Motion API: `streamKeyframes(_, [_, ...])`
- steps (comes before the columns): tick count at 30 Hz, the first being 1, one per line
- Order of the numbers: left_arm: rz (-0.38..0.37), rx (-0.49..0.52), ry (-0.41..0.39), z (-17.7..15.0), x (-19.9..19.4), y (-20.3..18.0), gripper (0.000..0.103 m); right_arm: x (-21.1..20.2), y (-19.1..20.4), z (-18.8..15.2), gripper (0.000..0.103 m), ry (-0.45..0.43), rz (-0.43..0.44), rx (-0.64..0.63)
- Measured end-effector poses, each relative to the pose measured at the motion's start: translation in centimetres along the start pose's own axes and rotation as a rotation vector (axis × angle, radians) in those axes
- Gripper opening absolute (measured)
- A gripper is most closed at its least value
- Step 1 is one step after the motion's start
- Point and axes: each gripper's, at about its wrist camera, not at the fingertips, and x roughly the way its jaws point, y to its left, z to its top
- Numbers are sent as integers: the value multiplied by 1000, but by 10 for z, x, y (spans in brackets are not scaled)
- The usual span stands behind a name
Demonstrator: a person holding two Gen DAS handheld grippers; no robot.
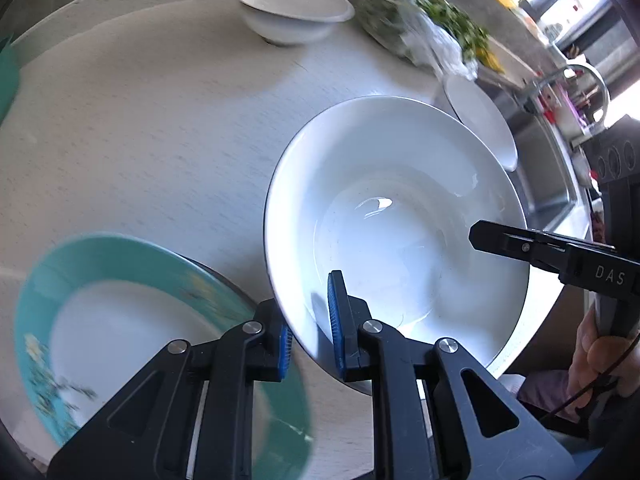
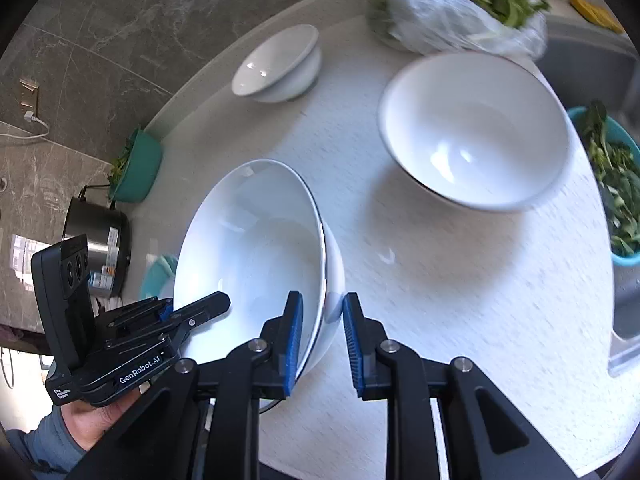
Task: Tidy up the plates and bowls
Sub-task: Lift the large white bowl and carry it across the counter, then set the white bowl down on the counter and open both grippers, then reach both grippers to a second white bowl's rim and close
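A large white bowl [image 1: 400, 216] is held tilted above the counter; it also shows in the right wrist view [image 2: 256, 248]. My left gripper [image 1: 310, 322] is shut on its near rim, one pad inside, one outside. My right gripper [image 2: 320, 336] straddles the opposite rim with a gap at the outer pad; it shows as black fingers [image 1: 520, 246] in the left wrist view. A second large white bowl [image 2: 476, 136] stands to the right. A small white bowl [image 1: 292, 8] sits at the back, also in the right wrist view [image 2: 280, 64]. A teal-rimmed plate [image 1: 132, 320] lies at the left.
A bag of greens [image 2: 452, 4] lies at the back of the pale counter [image 2: 460, 288]. A teal basin of greens [image 2: 616, 184] sits at the right by the sink [image 1: 540, 160]. Another teal basin [image 2: 136, 168] and a steel pot [image 2: 100, 240] stand at the left.
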Motion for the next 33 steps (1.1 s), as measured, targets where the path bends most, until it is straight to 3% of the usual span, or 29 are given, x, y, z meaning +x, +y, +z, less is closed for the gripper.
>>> streamKeyframes(10, [28, 10, 20, -32, 24, -45, 15, -7, -41, -22, 24, 25, 20, -10])
streamKeyframes(21, [107, 69, -27, -36, 30, -68, 15, -8, -59, -38, 24, 27, 41, -48])
streamKeyframes(27, [68, 52, -11, -34, 27, -68, 29, -10, -60, -43, 45, 30, 88, -67])
streamKeyframes(29, [47, 50, -16, -31, 15, -70, 42, -13, -57, -46, 61, 32, 105, -68])
streamKeyframes(31, [26, 49, -42, -29, -6, -73, 60, -22, -57, -47, 62, 20, 110, -68])
streamKeyframes(33, [6, 57, -66, -25, -30, -72, 68, -37, -58, -49, 63, -10, 118, -68])
